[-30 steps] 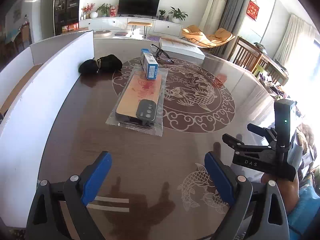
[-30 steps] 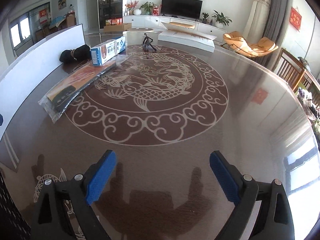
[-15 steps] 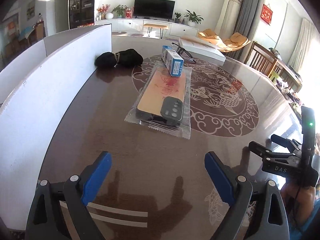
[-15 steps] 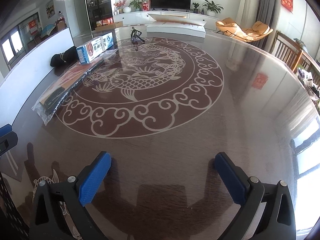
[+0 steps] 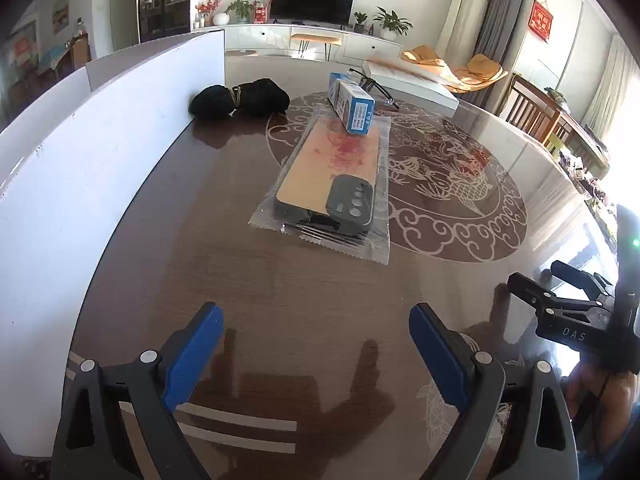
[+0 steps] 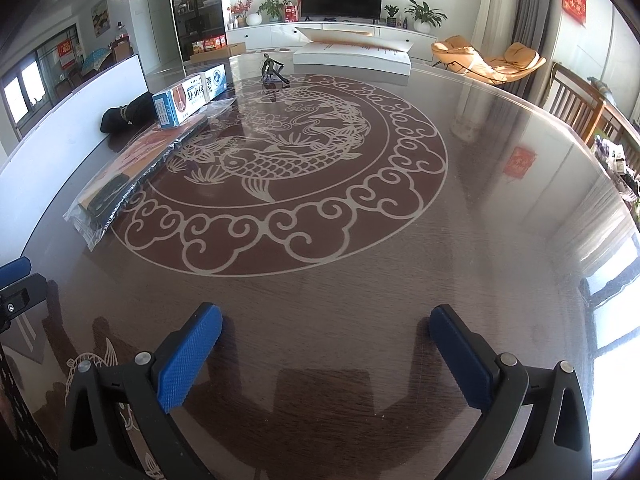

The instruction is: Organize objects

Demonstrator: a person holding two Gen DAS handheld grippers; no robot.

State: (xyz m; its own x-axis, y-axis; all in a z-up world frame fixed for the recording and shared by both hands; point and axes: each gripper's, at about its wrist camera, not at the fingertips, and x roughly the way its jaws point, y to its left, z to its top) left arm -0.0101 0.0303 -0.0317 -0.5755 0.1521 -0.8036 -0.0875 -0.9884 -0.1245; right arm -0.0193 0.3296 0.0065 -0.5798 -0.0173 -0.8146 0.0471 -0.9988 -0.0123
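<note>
My left claw [image 5: 314, 344] wide apart, nothing between blue pads, over dark glossy round table [image 5: 224, 280]. My right claw [image 6: 326, 344] same (also empty). Clear plastic bag with phone case [image 5: 334, 184] ahead of left claw; blue-white carton [image 5: 352, 102] at bag's far end, black cloth bundle [image 5: 240, 98] beside white board [image 5: 100, 152].

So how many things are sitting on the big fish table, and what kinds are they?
Phone case in a clear bag: 1
Blue and white box: 1
Black cloth bundle: 1
Pair of glasses: 1
Flat white box: 1
Total: 5
</note>
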